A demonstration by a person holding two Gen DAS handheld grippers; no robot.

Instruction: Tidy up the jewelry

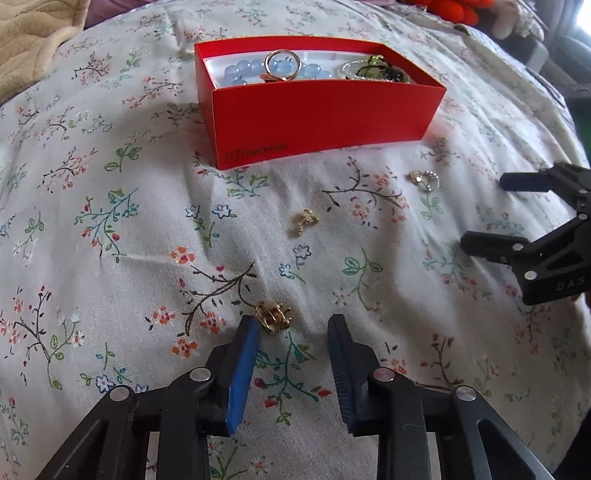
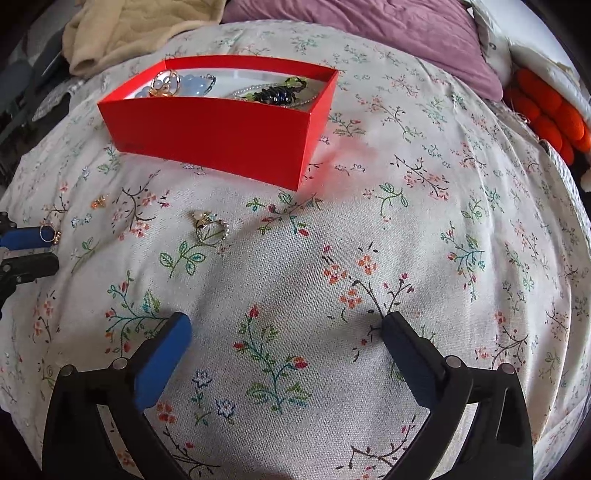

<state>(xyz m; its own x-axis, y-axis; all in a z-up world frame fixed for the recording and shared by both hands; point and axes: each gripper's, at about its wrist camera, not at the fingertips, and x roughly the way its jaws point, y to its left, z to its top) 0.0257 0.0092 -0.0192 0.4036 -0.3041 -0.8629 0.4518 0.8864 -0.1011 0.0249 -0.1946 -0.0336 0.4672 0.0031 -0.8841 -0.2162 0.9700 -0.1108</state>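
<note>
A red box [image 1: 325, 118] stands on the floral sheet and holds blue beads [image 1: 277, 70], a gold ring [image 1: 282, 61] and a dark scorpion-shaped piece [image 2: 277, 94]. A gold trinket [image 1: 273, 317] lies just inside my left gripper [image 1: 293, 325], touching the blue pad [image 1: 245, 354]. The other finger stands clear of it, so the jaws are open. A small gold piece [image 1: 304, 221] and a pearl ring [image 1: 424, 179] lie loose in front of the box. My right gripper [image 2: 286, 321] hovers wide open over bare sheet, with the pearl ring [image 2: 210, 227] ahead to its left.
The floral sheet [image 2: 369, 221] bulges and slopes away at the sides. A beige blanket [image 2: 122, 33] and a purple pillow [image 2: 369, 33] lie behind the box. An orange knitted item [image 2: 546, 110] sits at the right edge.
</note>
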